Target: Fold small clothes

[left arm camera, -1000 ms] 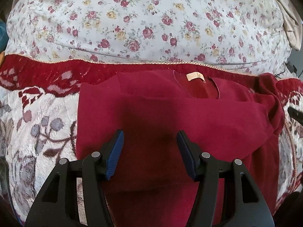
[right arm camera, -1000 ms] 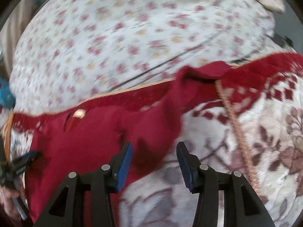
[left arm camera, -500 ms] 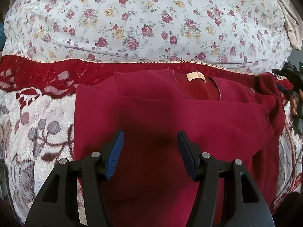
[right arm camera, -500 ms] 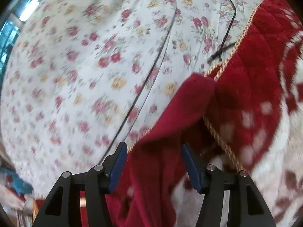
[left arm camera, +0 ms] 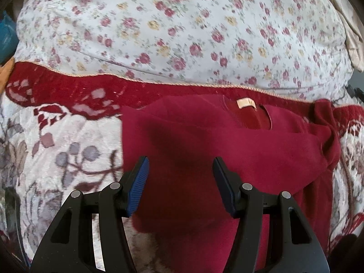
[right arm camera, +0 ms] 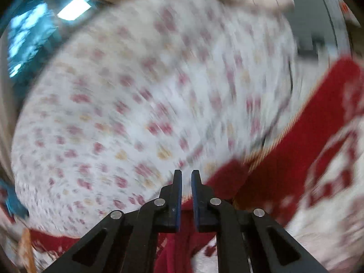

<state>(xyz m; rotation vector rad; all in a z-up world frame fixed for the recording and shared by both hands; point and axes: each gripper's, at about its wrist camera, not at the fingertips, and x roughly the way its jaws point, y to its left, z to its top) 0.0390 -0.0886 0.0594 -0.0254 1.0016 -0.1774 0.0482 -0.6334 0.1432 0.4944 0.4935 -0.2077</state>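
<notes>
Nearest me, my left gripper (left arm camera: 180, 170) is released, its blue pads (left arm camera: 138, 185) standing well apart and pressing on nothing; it hangs tilted down over the red sweater (left arm camera: 227, 141), whose cloth shows in the gap between them, and throws a dark shadow on it. My right gripper (right arm camera: 186, 175) has its jaws closing, with only a thin slit between the two fingers. Red fabric (right arm camera: 175, 250) shows low in that slit and hangs under the jaws, but the right wrist view is smeared with blur and I cannot tell whether the pads pinch it or merely stand over it. The sweater lies spread on a cream blanket with red and grey leaf patterns (left arm camera: 68, 147), front side down toward me, its body partly folded so that one layer crosses over another. Farther on is its neckline with a small tan label (left arm camera: 246, 103) inside the collar, and off to the right a rumpled sleeve (left arm camera: 323, 116) reaches the blanket's deep red border (left arm camera: 68, 86), which is edged with a pale gold cord. In the right wrist view the same red border (right arm camera: 295, 147) runs diagonally up the right side. Beyond the border, farthest from me, lies a white sheet printed with small red and yellow roses (left arm camera: 182, 34), filling the upper part of both views.
</notes>
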